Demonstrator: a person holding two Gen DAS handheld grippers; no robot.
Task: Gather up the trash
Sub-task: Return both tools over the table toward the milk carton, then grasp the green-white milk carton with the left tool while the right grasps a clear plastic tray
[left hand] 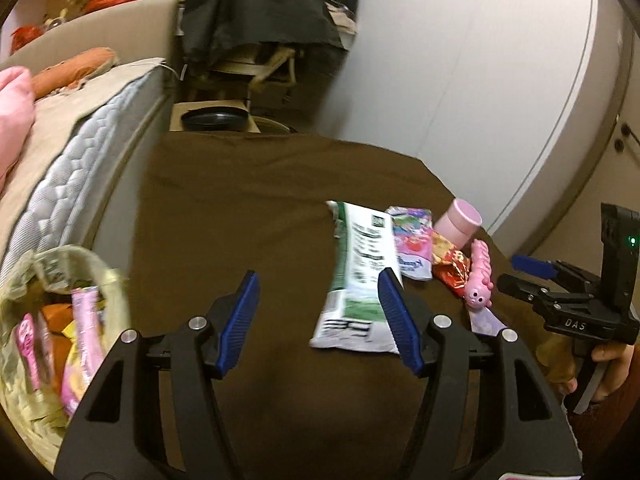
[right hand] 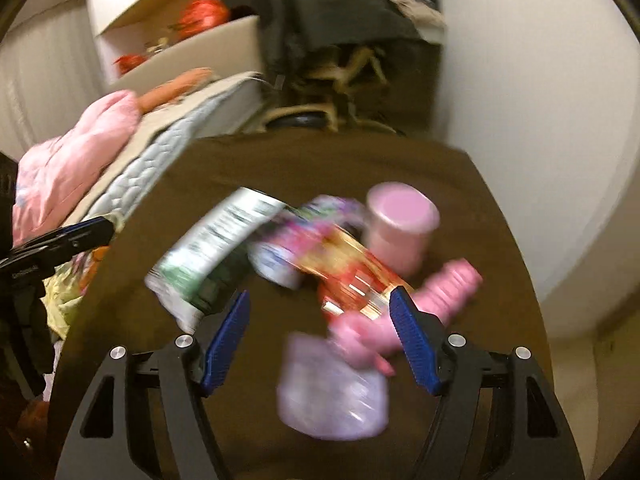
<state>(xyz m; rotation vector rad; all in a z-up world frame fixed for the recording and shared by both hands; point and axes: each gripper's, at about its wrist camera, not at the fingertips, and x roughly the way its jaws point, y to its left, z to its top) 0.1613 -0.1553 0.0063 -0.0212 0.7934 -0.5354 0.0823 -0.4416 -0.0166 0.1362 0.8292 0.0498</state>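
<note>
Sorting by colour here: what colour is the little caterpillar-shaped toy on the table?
Pink caterpillar toy, with dark eyes; sharpest in the left wrist view.

Table cover [left hand: 248, 208]: matt brown cloth, lightly creased. Green-and-white wrapper [left hand: 360, 280]: glossy printed film, crinkled. Red-and-gold wrapper [right hand: 356, 276]: shiny foil-like film. Pink cup [left hand: 460, 222]: smooth matt plastic. Pink caterpillar toy [left hand: 478, 276]: smooth, ribbed plastic. Bin liner [left hand: 60, 264]: thin, translucent yellowish plastic. Mattress edge [left hand: 80, 184]: quilted grey fabric. Left gripper [left hand: 318, 316]: matt black plastic, ridged blue pads, bright metal pins.
</note>
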